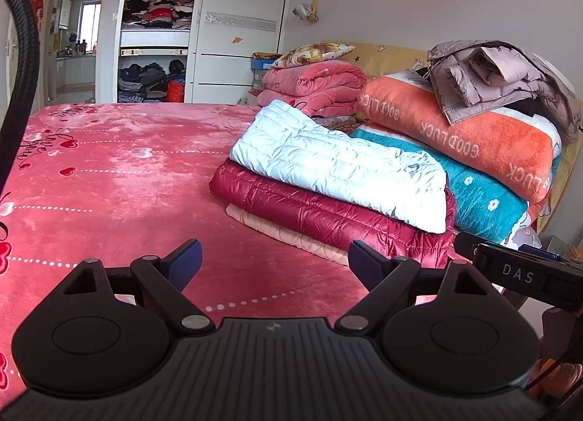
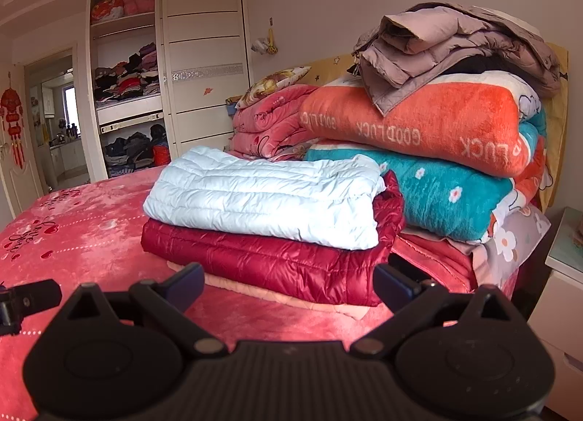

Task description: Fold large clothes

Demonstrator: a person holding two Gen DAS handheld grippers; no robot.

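Left wrist view: left tool (image 1: 275, 260) spread wide, empty, above the bed (image 1: 120, 180); folded stack at 2 o'clock, pale blue jacket (image 1: 335, 162) on crimson jacket (image 1: 328, 217). Right wrist view: right tool (image 2: 288, 284) wide, empty, stack at 12 o'clock. Judgement: between garments; next move calls for fetching the unfolded mauve coat (image 2: 448, 45) atop the blankets (image 2: 437, 129).

Matte black ribbed left gripper (image 1: 275, 262), blue finger pads (image 1: 186, 266), silver pivot screws.

Soft, even daylight fills the room, perhaps from the far window (image 1: 90, 22). Both views are sharp. Fisheye distortion bends edges and darkens corners.
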